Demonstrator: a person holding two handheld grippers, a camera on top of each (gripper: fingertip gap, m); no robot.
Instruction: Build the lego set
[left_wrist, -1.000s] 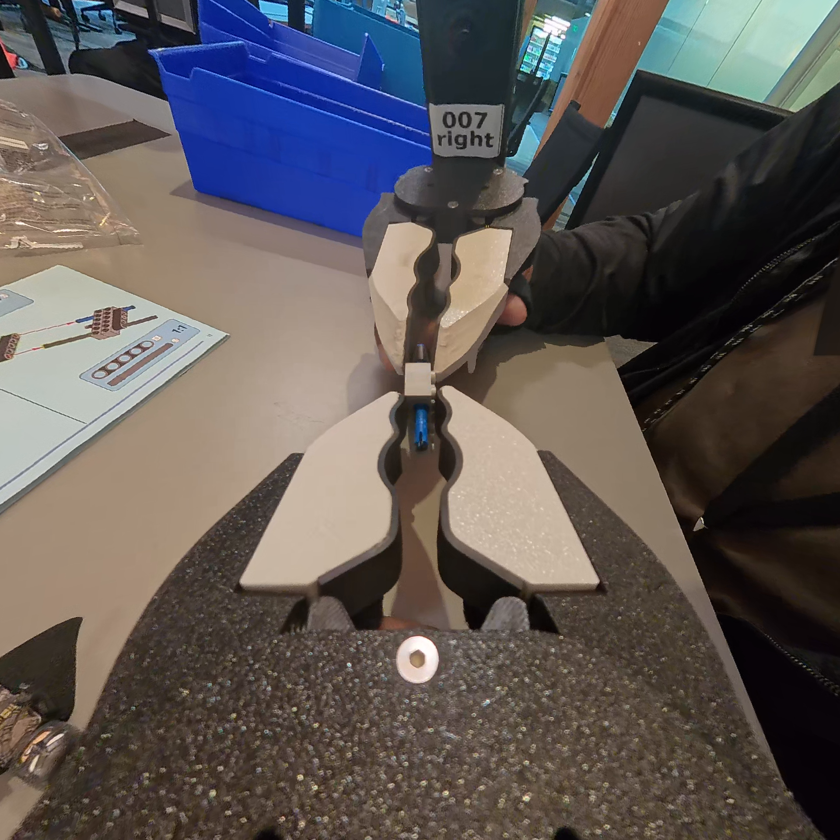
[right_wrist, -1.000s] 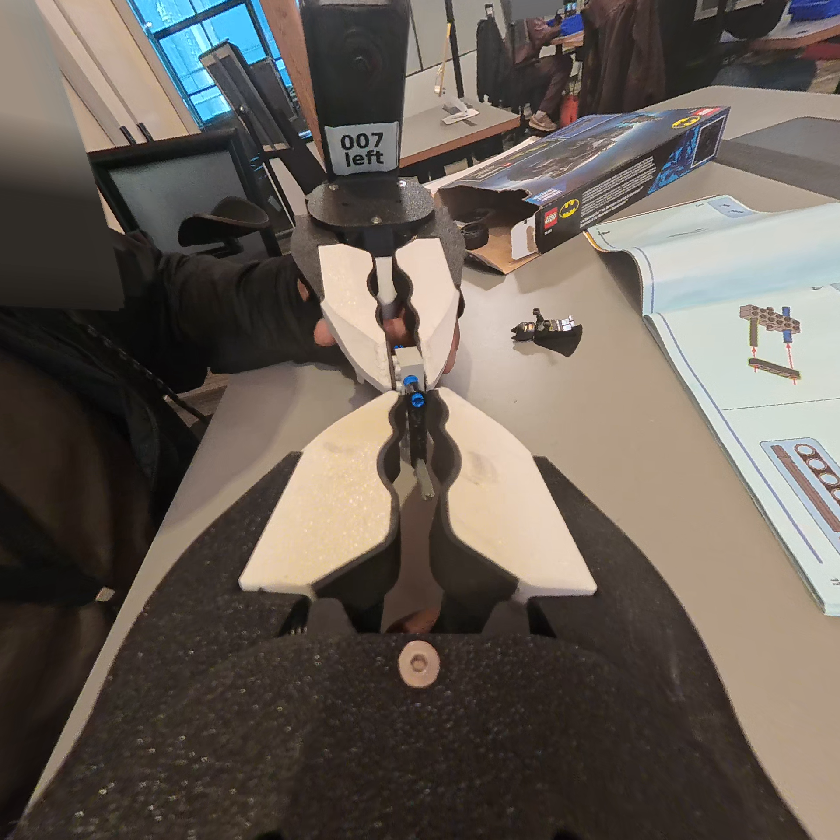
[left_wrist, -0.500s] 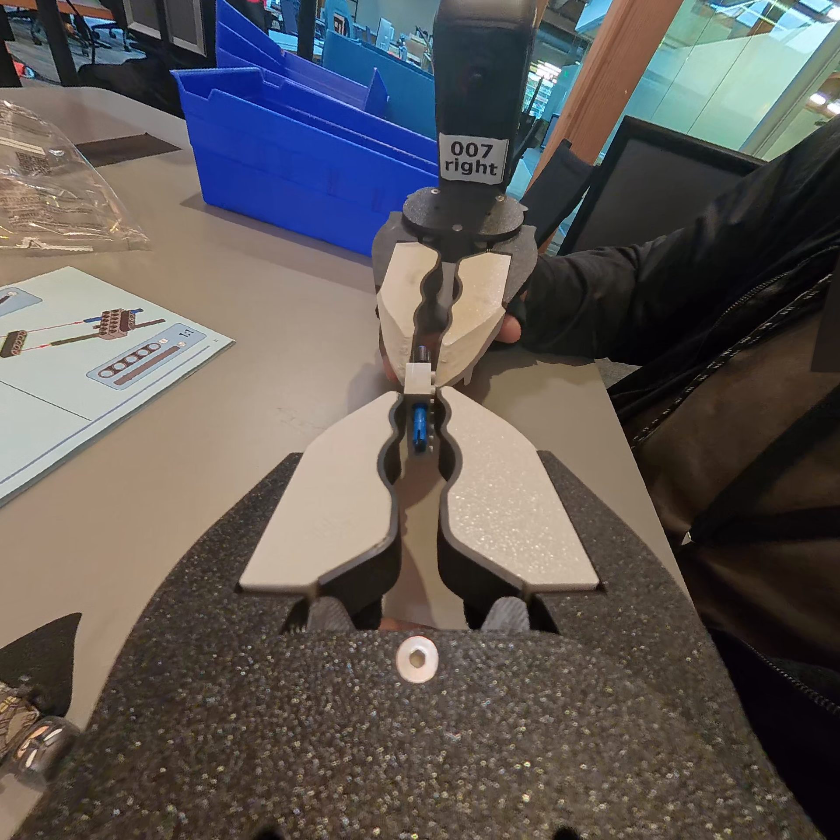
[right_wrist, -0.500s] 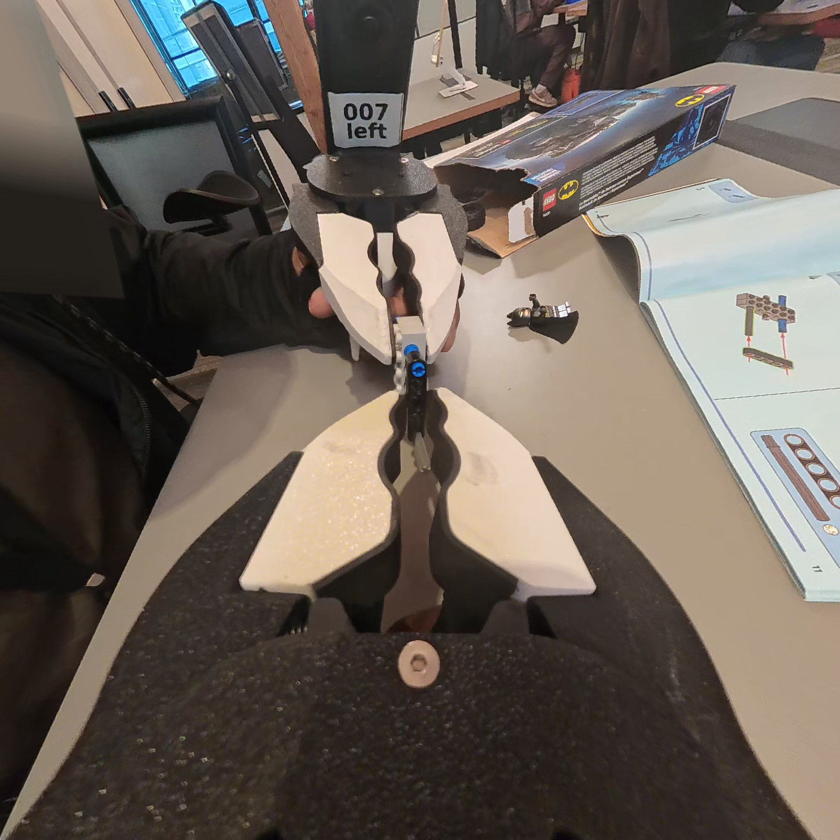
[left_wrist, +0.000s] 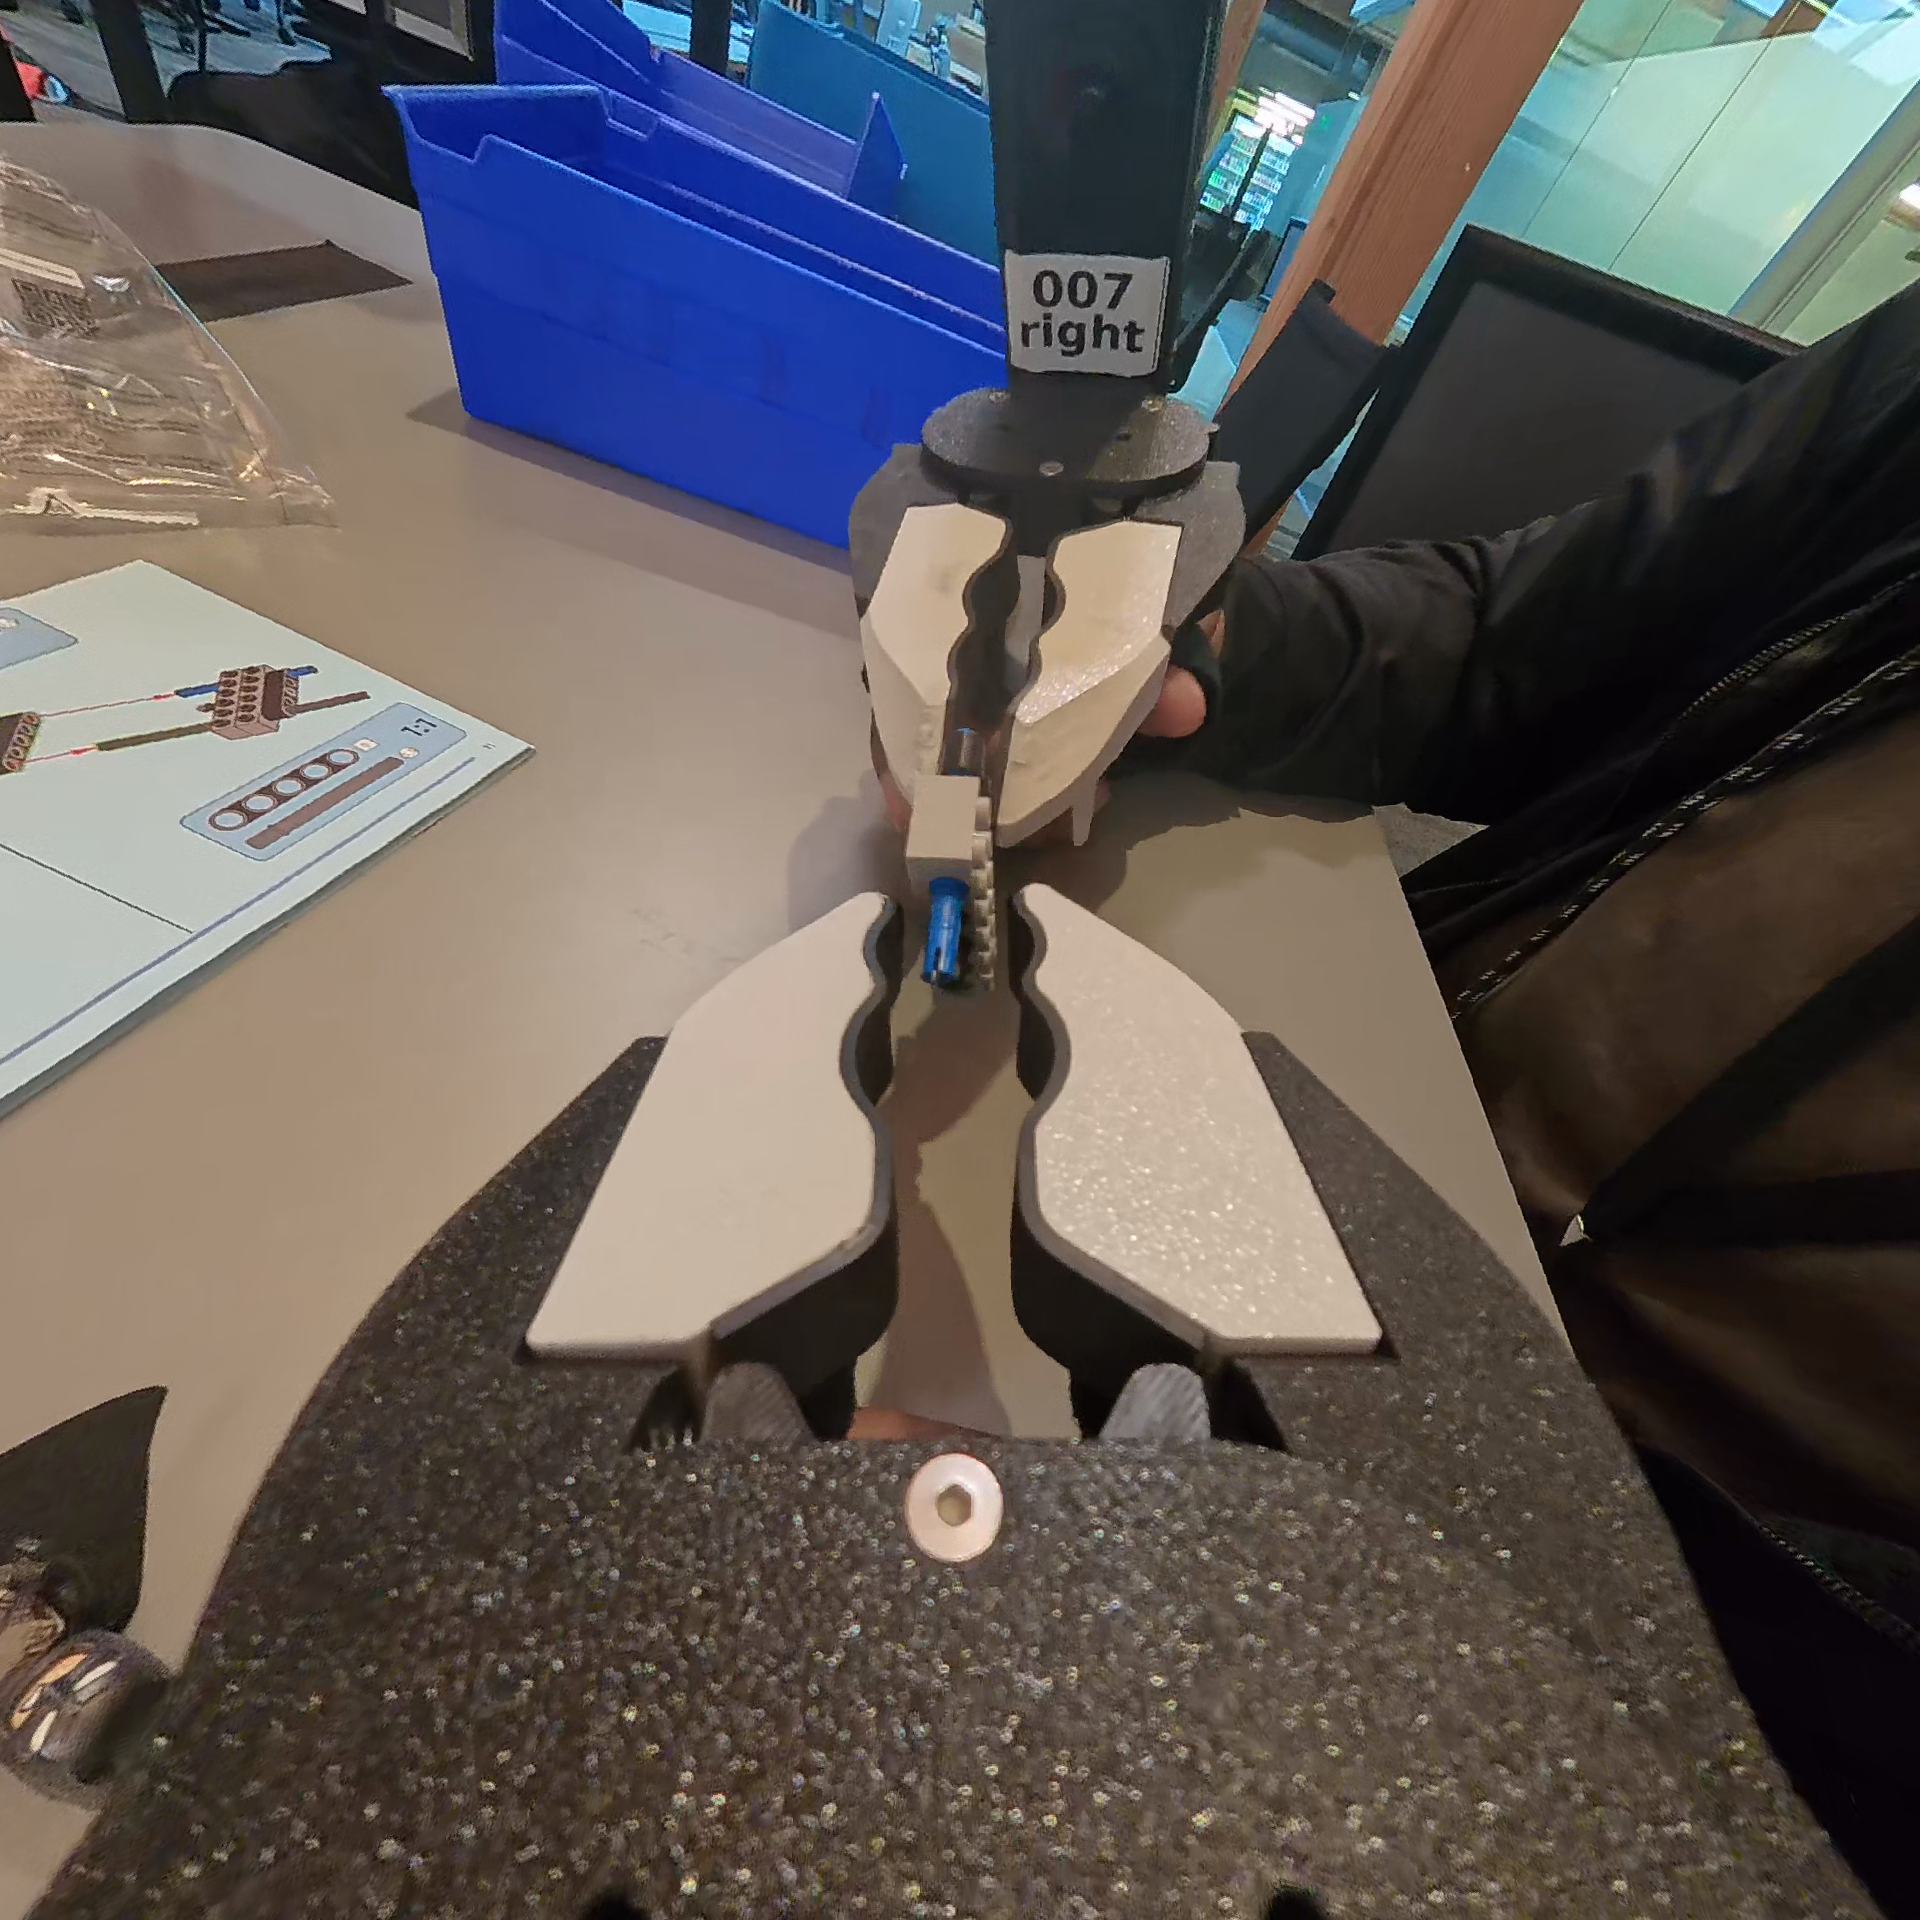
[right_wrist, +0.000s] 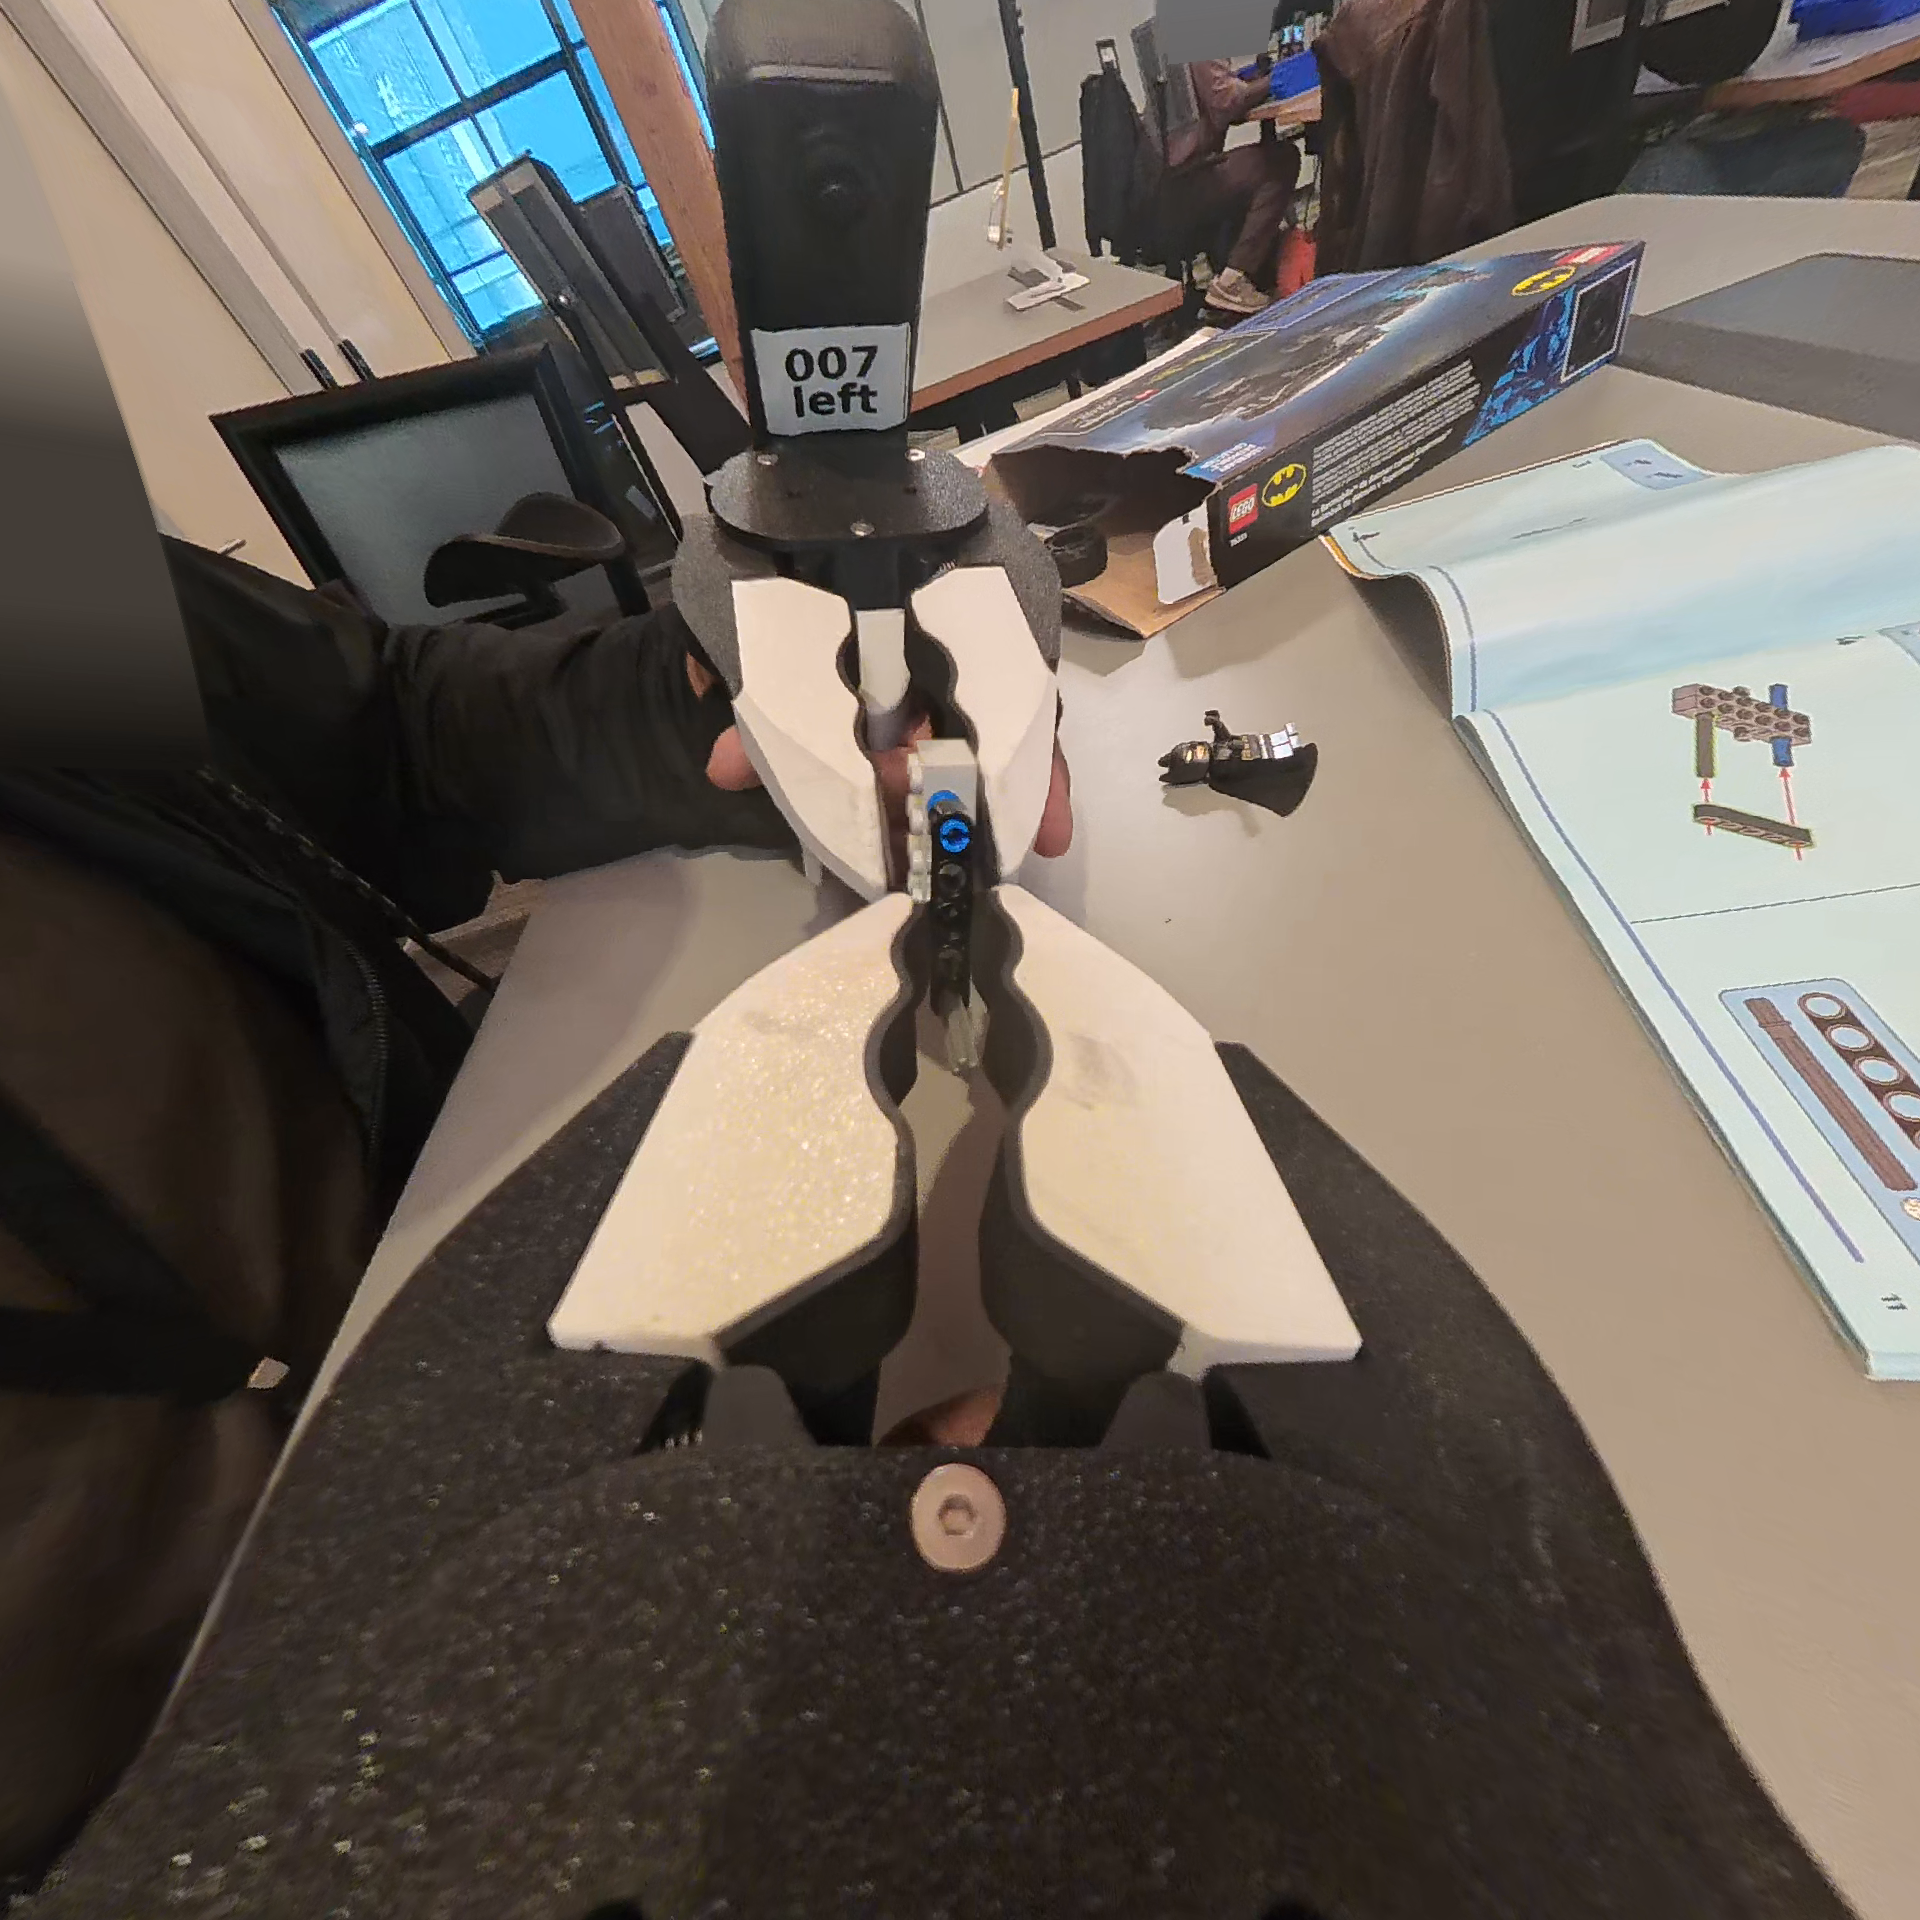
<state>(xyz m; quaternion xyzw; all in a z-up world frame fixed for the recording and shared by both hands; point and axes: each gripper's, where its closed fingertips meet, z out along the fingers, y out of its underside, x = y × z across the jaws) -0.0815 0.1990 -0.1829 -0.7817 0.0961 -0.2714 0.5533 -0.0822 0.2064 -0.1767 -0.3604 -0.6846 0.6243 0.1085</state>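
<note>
Since a moment ago our left gripper (left_wrist: 954, 940) has spread its jaws clear of the grey brick assembly (left_wrist: 948, 831), while our right gripper (right_wrist: 951, 914) clamps its black beam (right_wrist: 951, 925), steadying it above the surface (left_wrist: 582, 935).

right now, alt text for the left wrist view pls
The left hand-held gripper stands open around a grey brick assembly with a blue pin, gripped by the right hand-held gripper opposite. A blue bin and instruction booklet lie on the table.

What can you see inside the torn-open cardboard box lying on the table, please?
Through the torn end of the cardboard box, only bare brown lining shows, with a small black ring-shaped part lying at its mouth. The box's own walls cover the rest of the interior.
</note>
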